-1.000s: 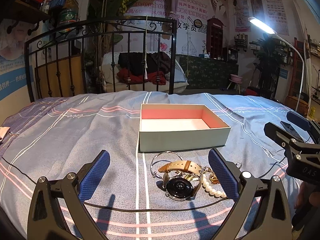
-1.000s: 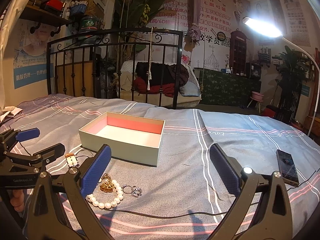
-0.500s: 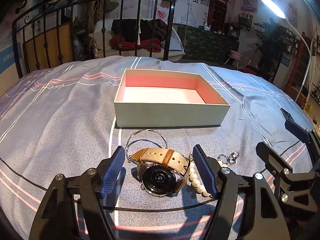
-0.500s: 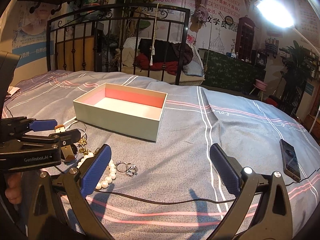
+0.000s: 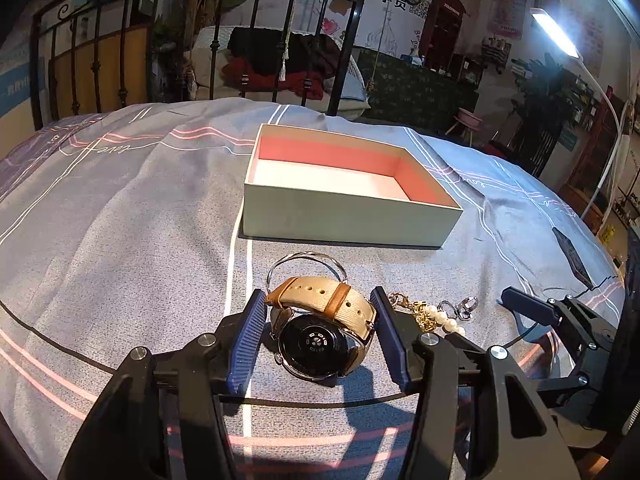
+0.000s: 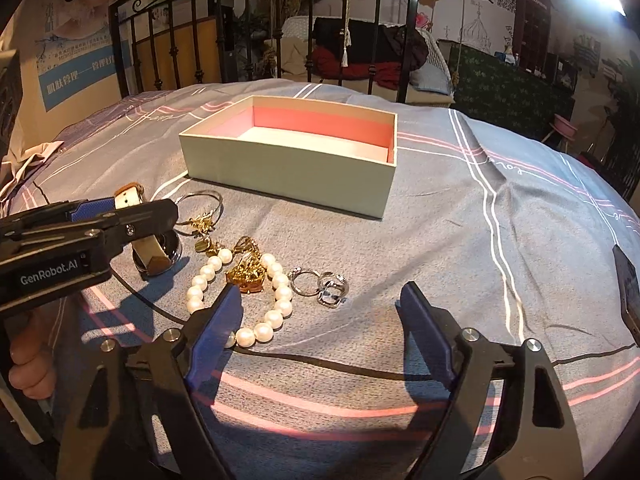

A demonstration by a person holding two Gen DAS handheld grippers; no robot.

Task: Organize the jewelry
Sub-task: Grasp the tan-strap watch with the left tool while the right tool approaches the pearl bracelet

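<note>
Left wrist view: left gripper (image 5: 318, 336) is bracketing the wristwatch (image 5: 320, 330) lying on the bedspread, pads flanking the strap, contact unclear; box (image 5: 340, 216) sitting straight ahead.
Right wrist view: right gripper (image 6: 320, 316) is hanging spread, empty, beside the pearl bracelet (image 6: 240, 292)

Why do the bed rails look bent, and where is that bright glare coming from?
Left wrist view: the fisheye lens bows the headboard, and the lamp glares at upper right, throwing shadows toward the camera beneath the watch. Right wrist view: the same lamp flares at the top right corner.
</note>
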